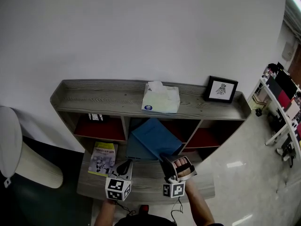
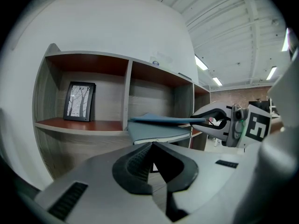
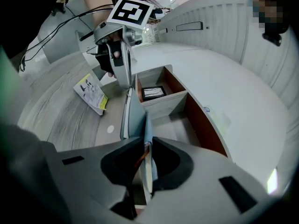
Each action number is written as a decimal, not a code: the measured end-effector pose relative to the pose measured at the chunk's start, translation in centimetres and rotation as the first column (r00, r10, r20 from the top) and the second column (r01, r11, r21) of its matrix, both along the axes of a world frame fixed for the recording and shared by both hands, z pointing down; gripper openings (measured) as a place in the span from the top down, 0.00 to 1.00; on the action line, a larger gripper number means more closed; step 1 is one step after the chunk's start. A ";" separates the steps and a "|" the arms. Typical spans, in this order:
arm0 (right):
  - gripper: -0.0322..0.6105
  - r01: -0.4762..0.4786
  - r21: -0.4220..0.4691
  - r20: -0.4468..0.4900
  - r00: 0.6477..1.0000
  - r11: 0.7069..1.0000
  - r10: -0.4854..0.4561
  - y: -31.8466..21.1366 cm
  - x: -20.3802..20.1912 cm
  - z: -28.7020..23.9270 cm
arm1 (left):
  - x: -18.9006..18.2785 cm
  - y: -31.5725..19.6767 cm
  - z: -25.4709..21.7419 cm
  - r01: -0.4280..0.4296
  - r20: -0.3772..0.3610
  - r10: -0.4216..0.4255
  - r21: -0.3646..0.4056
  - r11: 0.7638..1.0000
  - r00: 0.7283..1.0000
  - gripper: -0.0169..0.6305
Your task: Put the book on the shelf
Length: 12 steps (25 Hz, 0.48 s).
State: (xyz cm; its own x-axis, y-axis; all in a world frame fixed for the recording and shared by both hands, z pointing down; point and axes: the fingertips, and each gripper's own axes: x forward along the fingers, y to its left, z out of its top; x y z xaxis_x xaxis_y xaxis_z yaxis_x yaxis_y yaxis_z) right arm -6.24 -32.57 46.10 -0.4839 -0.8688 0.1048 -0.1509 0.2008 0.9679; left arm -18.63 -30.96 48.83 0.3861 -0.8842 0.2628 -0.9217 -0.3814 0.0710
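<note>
A blue book [image 1: 156, 136] lies tilted, with its far end in the middle cubby of the grey wooden shelf [image 1: 101, 94]. My right gripper [image 1: 170, 163] is shut on its near corner. In the right gripper view the book's edge [image 3: 145, 125] runs between the pads. Under it a grey-blue book [image 1: 134, 150] lies flat and sticks out of the same cubby. My left gripper [image 1: 124, 166] hovers just left of both books, shut with nothing in it. The left gripper view shows the blue book [image 2: 161, 120] edge-on above the grey one [image 2: 159, 132].
A yellow-green booklet [image 1: 103, 158] lies on the low ledge to the left. A tissue pack [image 1: 161, 99] and a framed picture [image 1: 220, 89] stand on the shelf top. Another small frame [image 2: 80, 101] stands in the left cubby. A white rounded seat [image 1: 19, 154] is at the far left.
</note>
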 end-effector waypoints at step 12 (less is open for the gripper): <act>0.79 -0.029 0.007 0.007 1.000 1.000 0.029 -1.1 0.2 0.7 | -0.2 0.2 0.4 0.011 0.008 -0.010 -0.010 1.000 1.000 0.96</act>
